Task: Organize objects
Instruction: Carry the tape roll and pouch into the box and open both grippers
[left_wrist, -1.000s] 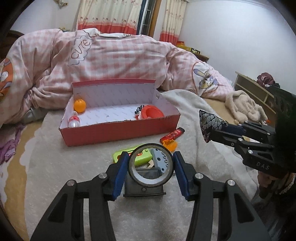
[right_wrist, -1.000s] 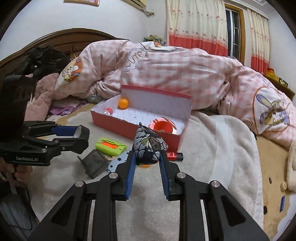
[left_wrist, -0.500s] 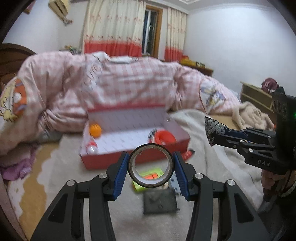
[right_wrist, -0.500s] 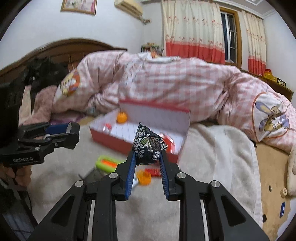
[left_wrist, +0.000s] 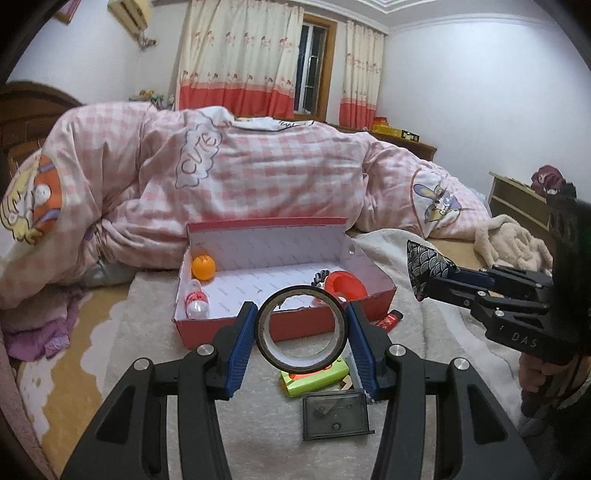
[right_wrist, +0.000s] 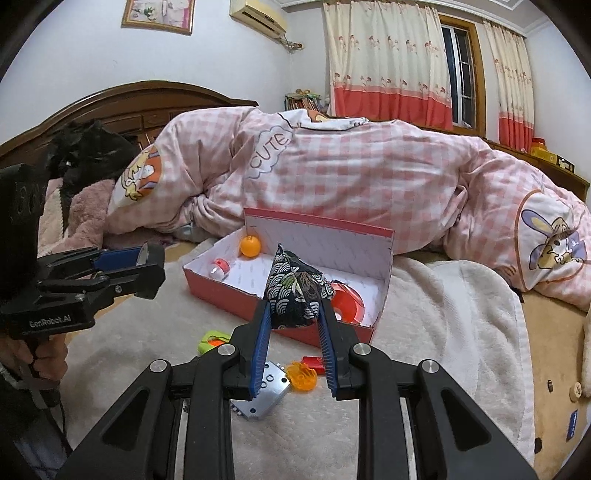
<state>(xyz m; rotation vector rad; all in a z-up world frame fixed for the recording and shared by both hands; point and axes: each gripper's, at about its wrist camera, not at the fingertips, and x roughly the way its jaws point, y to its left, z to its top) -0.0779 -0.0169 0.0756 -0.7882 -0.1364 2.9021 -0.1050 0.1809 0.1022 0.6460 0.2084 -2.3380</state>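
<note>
A: State the condition of the left gripper (left_wrist: 302, 325).

B: It is clenched on a roll of tape (left_wrist: 302, 329). The blue pads press the roll from both sides. The roll stands on edge at lower centre of the left wrist frame, raised off the bed.

A: And the right gripper (right_wrist: 293, 314)?

B: It is clamped on a small cloth pouch (right_wrist: 295, 291) with a dark wave pattern. The pouch sits between the pads at centre of the right wrist frame, its pointed tip up.

A: Locate the box.

B: The red box (left_wrist: 291, 325) lies open on the cream blanket (left_wrist: 155, 332), at centre of the left wrist frame, just behind the tape roll. Its lid stands up at the far side, against the pink checked quilt (left_wrist: 258, 173).

A: Contents of the box?

B: An orange ball (left_wrist: 203, 266) in the far left corner, a small bottle (left_wrist: 195, 302) near the front left wall, and a red ring-shaped item (left_wrist: 345, 285) at the right end.

A: Items outside the box?

B: On the blanket in front of it: a green case (left_wrist: 314, 376), a dark flat tray (left_wrist: 336, 413), a small red item (left_wrist: 389, 320), an orange plastic piece (right_wrist: 303, 376) and a grey perforated plate (right_wrist: 264, 395). These lie near one another at lower centre of both frames.
</note>
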